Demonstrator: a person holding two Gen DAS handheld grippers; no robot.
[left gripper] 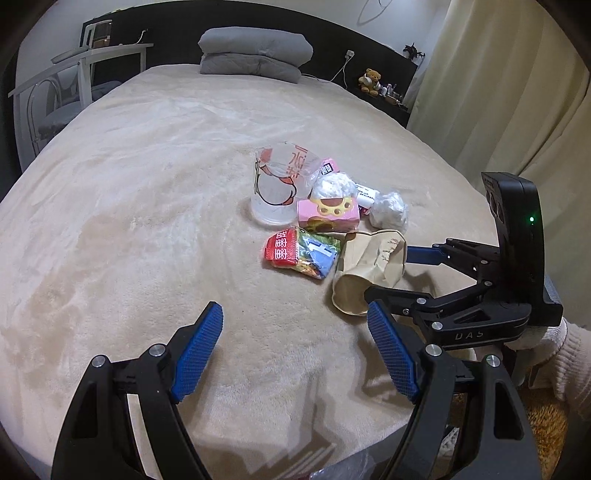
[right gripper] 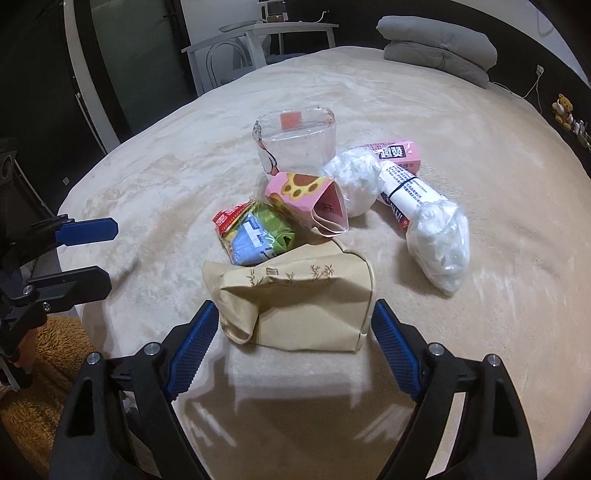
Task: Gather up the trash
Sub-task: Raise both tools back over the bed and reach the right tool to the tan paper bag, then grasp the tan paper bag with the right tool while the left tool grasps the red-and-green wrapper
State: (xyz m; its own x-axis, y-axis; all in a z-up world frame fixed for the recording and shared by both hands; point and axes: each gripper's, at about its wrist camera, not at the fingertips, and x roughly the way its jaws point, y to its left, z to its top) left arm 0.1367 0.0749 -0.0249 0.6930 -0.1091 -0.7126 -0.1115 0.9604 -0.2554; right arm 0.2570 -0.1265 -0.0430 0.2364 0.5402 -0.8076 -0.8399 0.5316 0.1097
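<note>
A wide bed [left gripper: 147,184] under a cream plush blanket fills the room. At its head, folded grey bedding [left gripper: 255,55] lies against a dark headboard [left gripper: 177,33]. Left of the bed stands a white desk [left gripper: 85,62]; right of it hangs a cream curtain [left gripper: 498,74], with a teddy bear [left gripper: 370,81] on the headboard ledge.

"das" stands on the right gripper [left gripper: 384,275]; "趣赞" on the pink carton [right gripper: 397,155] behind the paper cup [right gripper: 295,306].
</note>
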